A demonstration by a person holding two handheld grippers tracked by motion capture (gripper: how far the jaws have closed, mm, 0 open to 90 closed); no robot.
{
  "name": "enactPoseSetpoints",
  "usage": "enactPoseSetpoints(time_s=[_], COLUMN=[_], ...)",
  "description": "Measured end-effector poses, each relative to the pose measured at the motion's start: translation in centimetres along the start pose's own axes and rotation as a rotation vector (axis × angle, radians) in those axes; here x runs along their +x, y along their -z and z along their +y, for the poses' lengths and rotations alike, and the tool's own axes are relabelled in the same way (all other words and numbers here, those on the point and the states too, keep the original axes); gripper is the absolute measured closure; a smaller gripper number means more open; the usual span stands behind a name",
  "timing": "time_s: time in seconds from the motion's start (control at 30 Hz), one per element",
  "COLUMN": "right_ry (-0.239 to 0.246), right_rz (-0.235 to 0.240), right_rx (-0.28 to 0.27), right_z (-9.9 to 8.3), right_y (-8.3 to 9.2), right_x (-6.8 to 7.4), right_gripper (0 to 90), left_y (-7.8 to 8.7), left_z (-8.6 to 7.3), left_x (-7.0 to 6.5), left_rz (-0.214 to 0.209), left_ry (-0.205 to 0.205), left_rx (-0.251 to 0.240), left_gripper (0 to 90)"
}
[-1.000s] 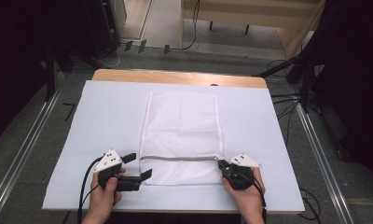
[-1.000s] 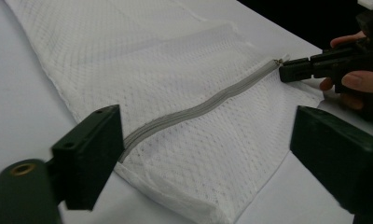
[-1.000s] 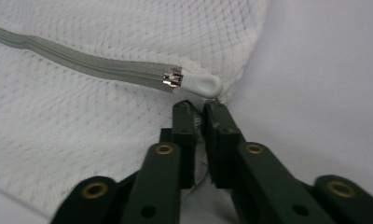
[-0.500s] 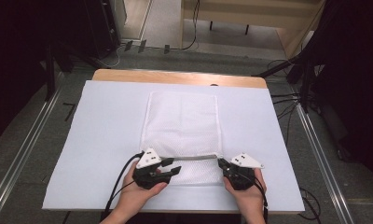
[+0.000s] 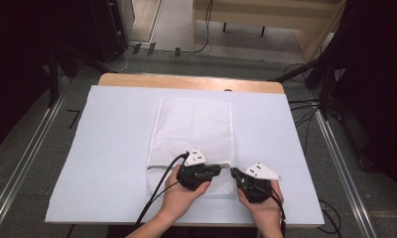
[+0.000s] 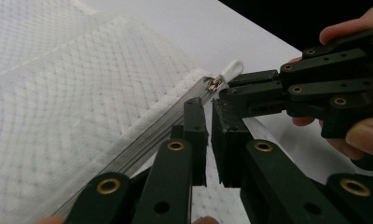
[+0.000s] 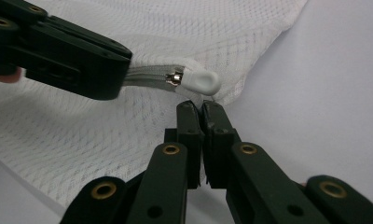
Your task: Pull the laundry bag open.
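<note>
A white mesh bag (image 5: 194, 124) lies flat on the white-covered table (image 5: 112, 148), its zipper edge nearest the person. The white zipper pull (image 7: 203, 80) (image 6: 231, 71) sits at the edge's right end. My left gripper (image 5: 221, 168) (image 6: 208, 105) has just been closing and is now shut, with the grey zipper band (image 7: 147, 74) running into its jaws just left of the pull. My right gripper (image 5: 234, 172) (image 7: 201, 108) is shut on the bag's corner fabric right under the pull. The two grippers almost touch tip to tip.
The table's wooden far edge (image 5: 186, 82) shows beyond the white cover. Metal rails (image 5: 23, 163) run along both sides on the floor. Cables (image 5: 305, 109) lie at the back right, and light wooden furniture (image 5: 266, 20) stands behind.
My left gripper slid right along the zipper edge, from the bag's left corner to beside the right gripper, and its jaws went from open to shut. The right gripper stayed in place.
</note>
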State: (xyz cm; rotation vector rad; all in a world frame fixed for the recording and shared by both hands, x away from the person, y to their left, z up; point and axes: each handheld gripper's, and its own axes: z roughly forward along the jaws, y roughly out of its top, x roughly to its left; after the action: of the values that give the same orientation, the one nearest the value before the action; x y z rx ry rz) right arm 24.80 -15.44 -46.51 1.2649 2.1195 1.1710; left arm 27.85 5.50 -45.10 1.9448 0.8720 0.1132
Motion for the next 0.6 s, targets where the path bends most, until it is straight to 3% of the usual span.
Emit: enactPoseSetpoints(time_s=[0.33, 0.47, 0.5, 0.6], right_ry=[0.031, 0.045, 0.045, 0.043], right_rz=[0.013, 0.013, 0.014, 0.018], right_rx=[-0.038, -0.046, -0.048, -0.049], right_z=[0.3, 0.4, 0.4, 0.4], right_y=[0.5, 0.4, 0.4, 0.4], right_x=[0.6, 0.8, 0.8, 0.8], right_gripper=[88.1, 88.1, 88.2, 88.2], left_y=[-1.3, -1.2, -1.1, -1.0], left_z=[0.0, 0.0, 0.1, 0.1], left_x=[0.3, 0.5, 0.6, 0.5], left_rz=[0.025, 0.029, 0.013, 0.011], left_ry=[0.02, 0.027, 0.033, 0.021], left_rx=[0.032, 0.039, 0.035, 0.038], left_gripper=[89.4, 85.2, 83.1, 79.4])
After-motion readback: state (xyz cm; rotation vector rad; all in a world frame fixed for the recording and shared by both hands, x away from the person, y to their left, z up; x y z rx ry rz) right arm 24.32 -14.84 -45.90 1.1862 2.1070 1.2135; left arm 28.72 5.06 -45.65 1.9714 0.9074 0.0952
